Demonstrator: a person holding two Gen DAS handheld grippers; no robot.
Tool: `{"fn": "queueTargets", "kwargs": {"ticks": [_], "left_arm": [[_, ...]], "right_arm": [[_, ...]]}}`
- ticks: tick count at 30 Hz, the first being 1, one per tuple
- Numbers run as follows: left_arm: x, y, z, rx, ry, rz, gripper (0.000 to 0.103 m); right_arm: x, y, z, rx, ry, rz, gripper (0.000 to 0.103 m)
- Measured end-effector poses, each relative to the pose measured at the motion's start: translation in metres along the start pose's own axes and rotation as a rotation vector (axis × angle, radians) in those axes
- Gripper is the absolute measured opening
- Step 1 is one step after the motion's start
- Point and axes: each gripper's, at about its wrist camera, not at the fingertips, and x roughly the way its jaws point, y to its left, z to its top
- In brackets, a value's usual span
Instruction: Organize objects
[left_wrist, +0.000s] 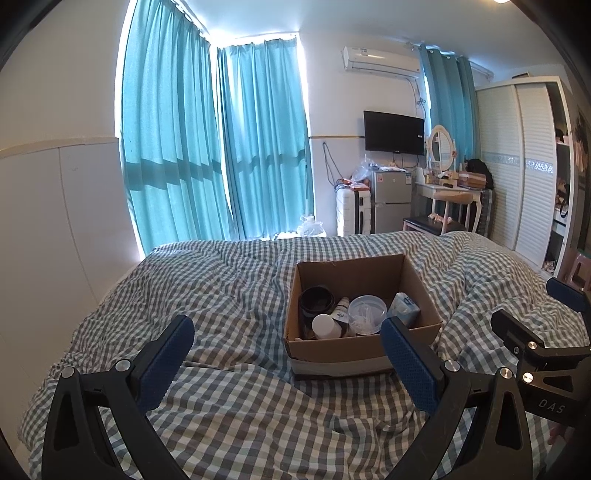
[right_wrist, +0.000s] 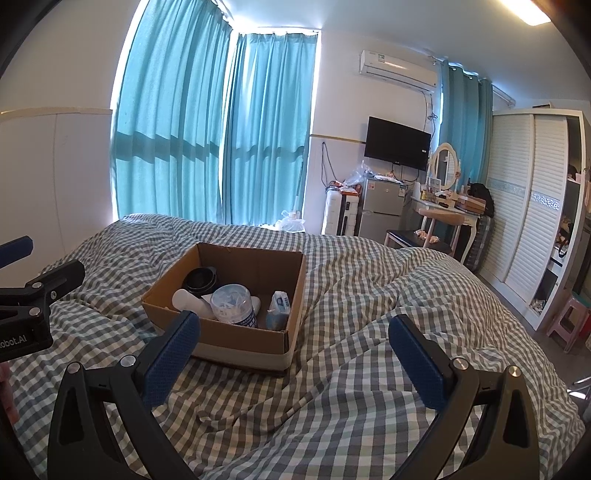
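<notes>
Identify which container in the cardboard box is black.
The wide round tub in the box's far left corner, as the left wrist view shows it. The others are white or clear: white-capped bottle, clear-lidded jar.

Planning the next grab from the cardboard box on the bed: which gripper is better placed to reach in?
Probably left: the left gripper faces the cardboard box nearly head-on; the right gripper, also open, sits off to its right.

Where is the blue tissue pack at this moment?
The blue tissue pack lies inside the cardboard box on the checked bed cover, against the box's right wall, beside the clear round container.
</notes>
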Motion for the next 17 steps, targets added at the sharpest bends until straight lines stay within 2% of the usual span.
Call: {"fn": "queueTargets", "kwargs": {"ticks": [7,17], "left_arm": [[-0.0018,0.0032,-0.0005,-0.020,-0.008,0.025,0.103],[-0.0006,0.0071,-0.0037,-0.033,-0.002,0.018,0.103]], "right_arm": [[0.0003,0.0000,-0.0005,0.000,0.002,-0.001,0.102],[0.0021,0.0018,-0.0037,-0.003,0.008,-0.005,0.103]]}}
